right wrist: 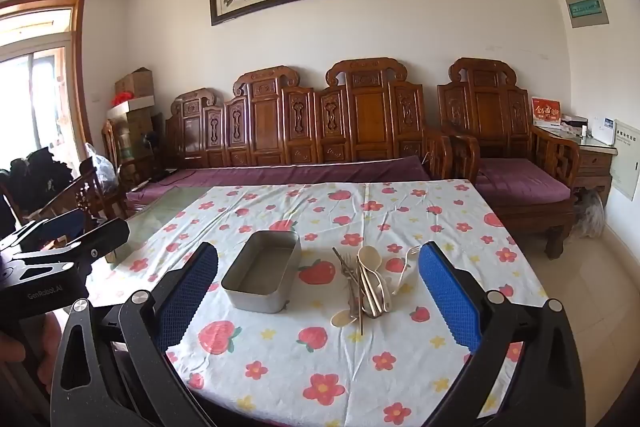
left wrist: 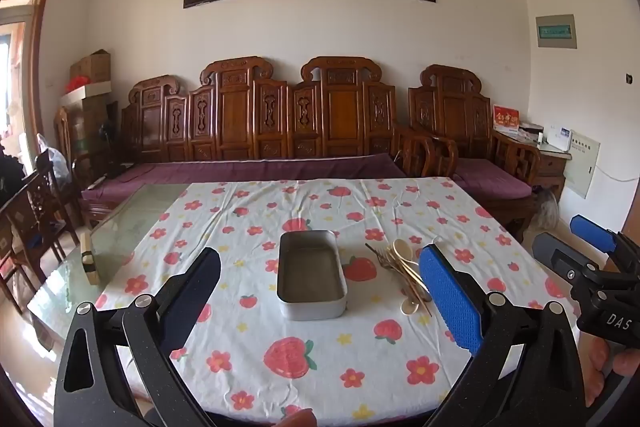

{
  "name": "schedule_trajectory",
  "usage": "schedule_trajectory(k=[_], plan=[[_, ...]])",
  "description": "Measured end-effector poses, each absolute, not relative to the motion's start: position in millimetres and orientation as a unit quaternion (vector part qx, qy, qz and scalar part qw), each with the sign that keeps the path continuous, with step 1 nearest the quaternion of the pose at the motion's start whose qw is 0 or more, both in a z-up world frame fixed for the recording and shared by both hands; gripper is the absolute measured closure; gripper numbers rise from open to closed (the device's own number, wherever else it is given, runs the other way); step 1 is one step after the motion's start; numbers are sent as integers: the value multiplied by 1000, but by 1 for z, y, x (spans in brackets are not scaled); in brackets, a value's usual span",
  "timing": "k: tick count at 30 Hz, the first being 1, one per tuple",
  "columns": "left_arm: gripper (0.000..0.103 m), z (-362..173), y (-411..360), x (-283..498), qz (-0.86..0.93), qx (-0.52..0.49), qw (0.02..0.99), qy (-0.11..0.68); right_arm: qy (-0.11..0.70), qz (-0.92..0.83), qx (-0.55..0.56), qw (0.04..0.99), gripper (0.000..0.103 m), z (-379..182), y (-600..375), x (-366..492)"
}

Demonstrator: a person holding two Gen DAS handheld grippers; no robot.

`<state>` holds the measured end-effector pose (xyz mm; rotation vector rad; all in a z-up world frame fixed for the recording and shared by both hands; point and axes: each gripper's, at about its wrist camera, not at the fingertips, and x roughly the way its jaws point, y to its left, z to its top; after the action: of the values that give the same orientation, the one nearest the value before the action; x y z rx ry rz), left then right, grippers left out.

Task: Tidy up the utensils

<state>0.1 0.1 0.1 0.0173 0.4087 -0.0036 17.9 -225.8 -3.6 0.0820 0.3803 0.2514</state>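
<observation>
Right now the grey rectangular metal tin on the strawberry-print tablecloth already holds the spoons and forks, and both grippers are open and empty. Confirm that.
Not quite. The grey rectangular metal tin is empty; the right wrist view shows the cream spoons and metal forks piled beside it on the strawberry-print tablecloth. The rest holds: left gripper and right gripper are open and empty.

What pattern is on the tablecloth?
White tablecloth with red strawberries and flowers; clearest in the right wrist view.
</observation>
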Motion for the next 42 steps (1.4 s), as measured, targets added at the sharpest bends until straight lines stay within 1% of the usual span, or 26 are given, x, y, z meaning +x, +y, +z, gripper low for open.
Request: schedule_trajectory(k=[18, 42], plan=[[7, 0, 0, 1, -4, 7, 980, 201, 190, 123, 40, 973, 3, -3, -225, 18], [7, 17, -5, -3, -7, 8, 982, 190, 191, 125, 42, 973, 3, -7, -226, 19]])
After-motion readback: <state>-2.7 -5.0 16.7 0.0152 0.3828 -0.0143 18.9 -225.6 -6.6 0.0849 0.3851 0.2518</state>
